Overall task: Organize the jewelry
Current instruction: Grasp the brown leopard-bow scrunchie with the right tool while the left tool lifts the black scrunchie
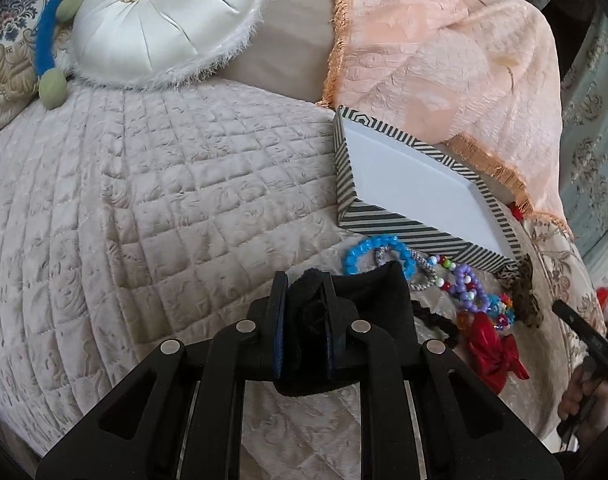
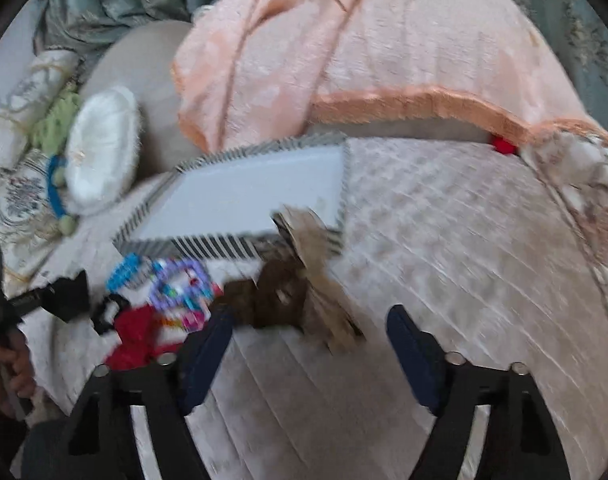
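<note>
A heap of jewelry [image 1: 463, 288] lies on the quilted bed [image 1: 164, 200], touching the near edge of a striped box [image 1: 403, 184] with a white inside. In it: one blue beaded bracelet [image 1: 359, 254], one purple beaded bracelet [image 1: 469, 288], one red bow [image 1: 493, 350], and one brown patterned piece [image 2: 288, 292] at the box corner. The left tool [image 1: 304, 320] is pinching a black velvet pouch [image 1: 367, 300] that hides part of the heap. The right tool [image 2: 309, 344] is spread wide above bare quilt. One round white cushion [image 1: 164, 20] and one peach throw [image 1: 443, 60] lie behind
</note>
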`<state>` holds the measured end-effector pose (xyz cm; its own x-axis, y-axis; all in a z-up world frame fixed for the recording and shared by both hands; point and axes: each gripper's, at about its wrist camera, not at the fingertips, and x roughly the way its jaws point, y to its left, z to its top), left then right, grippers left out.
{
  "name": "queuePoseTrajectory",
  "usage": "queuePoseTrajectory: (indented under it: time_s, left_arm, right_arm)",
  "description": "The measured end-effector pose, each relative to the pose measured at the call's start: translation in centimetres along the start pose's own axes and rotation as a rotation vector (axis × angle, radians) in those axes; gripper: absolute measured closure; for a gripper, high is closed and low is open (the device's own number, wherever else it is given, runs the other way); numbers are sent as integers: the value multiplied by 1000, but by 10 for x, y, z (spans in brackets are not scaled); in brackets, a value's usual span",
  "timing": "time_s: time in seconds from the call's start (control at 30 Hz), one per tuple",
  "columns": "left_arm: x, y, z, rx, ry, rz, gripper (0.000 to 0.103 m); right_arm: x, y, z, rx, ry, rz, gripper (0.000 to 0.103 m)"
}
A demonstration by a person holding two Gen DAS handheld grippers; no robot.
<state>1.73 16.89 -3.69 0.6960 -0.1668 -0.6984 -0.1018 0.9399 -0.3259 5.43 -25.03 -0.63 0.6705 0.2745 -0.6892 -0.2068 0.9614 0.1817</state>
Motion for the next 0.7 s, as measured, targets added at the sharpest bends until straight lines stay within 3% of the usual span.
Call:
queuePoseTrajectory:
  time_s: [0.13,0.23,0.33,0.47,0.7]
  left_arm:
    - [-4,-5,5,27,-12,4,90]
    - [-5,-8,10,44,-11,13,90]
    - [-6,-13,11,57,1,23,90]
    - [-10,-23,10,81,11,35,90]
    - [-34,-52,28,129,1,63,89]
  right_arm:
    - [36,4,12,-15,52,-21,53]
    - [54,5,14,-28,97,-69,58]
    - [61,6,11,-32,145,-88,80]
    - [39,14,11,-68,94,-73,87]
    - [-16,30,19,-66,-43,-27,87]
